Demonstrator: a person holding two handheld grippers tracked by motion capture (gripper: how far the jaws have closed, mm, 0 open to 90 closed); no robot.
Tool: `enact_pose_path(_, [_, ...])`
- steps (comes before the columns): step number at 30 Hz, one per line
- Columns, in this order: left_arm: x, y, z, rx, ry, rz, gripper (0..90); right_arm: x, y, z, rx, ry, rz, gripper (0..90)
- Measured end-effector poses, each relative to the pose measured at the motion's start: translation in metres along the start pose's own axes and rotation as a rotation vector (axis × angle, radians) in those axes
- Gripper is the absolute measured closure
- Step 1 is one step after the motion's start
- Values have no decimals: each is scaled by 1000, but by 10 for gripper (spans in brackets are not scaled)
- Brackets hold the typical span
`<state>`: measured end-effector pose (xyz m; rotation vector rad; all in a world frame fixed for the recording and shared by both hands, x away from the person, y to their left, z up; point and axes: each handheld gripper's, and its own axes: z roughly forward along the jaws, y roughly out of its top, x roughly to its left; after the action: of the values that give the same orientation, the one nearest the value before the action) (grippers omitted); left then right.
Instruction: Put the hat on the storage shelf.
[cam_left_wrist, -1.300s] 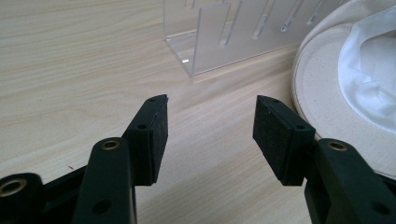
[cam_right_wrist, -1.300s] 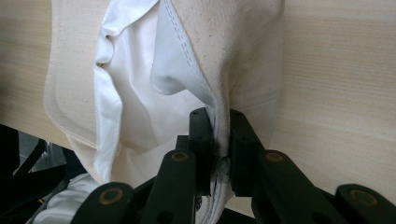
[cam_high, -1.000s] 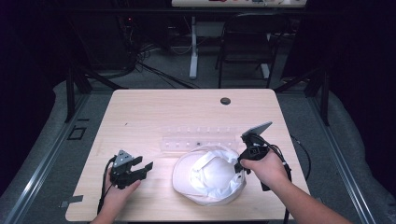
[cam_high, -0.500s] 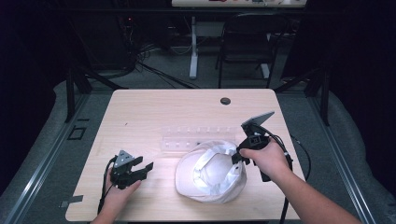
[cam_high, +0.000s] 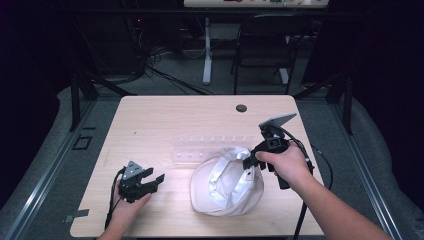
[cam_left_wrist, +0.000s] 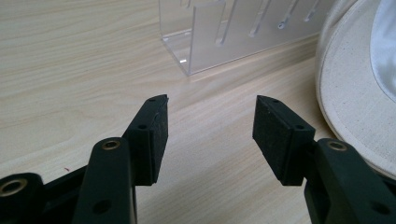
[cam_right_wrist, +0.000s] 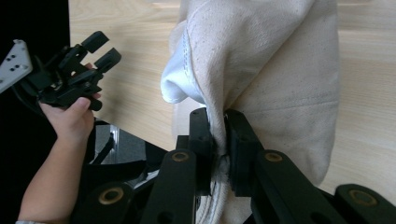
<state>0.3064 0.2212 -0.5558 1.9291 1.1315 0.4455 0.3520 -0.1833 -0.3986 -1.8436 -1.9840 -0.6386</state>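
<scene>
right gripper (cam_high: 248, 163): fingers pinch the white hat (cam_high: 227, 181) rim; lift slowly, keep hold | left gripper (cam_high: 150, 181): fingers wide open, empty, low over counter (cam_high: 165, 120), beside clear rack (cam_left_wrist: 243, 32)

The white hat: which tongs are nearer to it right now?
Right. The right tongs are shut on the white hat, pinching its fabric edge. The left tongs are open and apart from it, over bare table to its left.

hat (cam_right_wrist: 261, 60): your right gripper's view cuts its top off | clear rack (cam_high: 210, 147): hat hides its near right end from above
</scene>
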Motion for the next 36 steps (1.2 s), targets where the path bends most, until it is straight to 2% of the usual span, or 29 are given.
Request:
enact_pose_path(2, [0,0,0,0,1,-1,460,4,0,-1,-18,22,12,826])
enact_pose_path(3, [0,0,0,-2,0,-1,460,4,1,-3,-7,32,-7,826])
enact_pose_path(4, [0,0,0,-2,-2,-2,460,6,0,-3,-22,45,7,826])
enact_pose_path(7, [0,0,0,-3,-2,0,460,10,1,-8,-22,77,1,826])
enact_pose_path(8, [0,0,0,-3,-1,0,460,11,1,-11,-14,91,-16,826])
enact_pose_path(10, [0,0,0,-1,1,1,460,15,1,-12,-35,116,2,826])
enact_pose_path(13, [-1,0,0,-3,2,0,460,21,2,-17,-28,138,-23,826])
enact_pose_path(18, [0,0,0,-1,-1,-2,460,27,3,-22,-25,144,-38,826])
enact_pose_path(22, [0,0,0,0,0,-1,460,33,2,-28,-59,161,-36,826])
enact_pose_path(27, [-3,0,-1,-2,-2,2,460,40,2,-41,-73,182,-50,826])
enact_pose_path(32, [-7,1,0,-8,-14,12,460,43,5,-55,-134,203,-51,826])
enact_pose_path(36, [-10,1,0,-13,-16,17,460,46,8,-62,-158,219,-51,826])
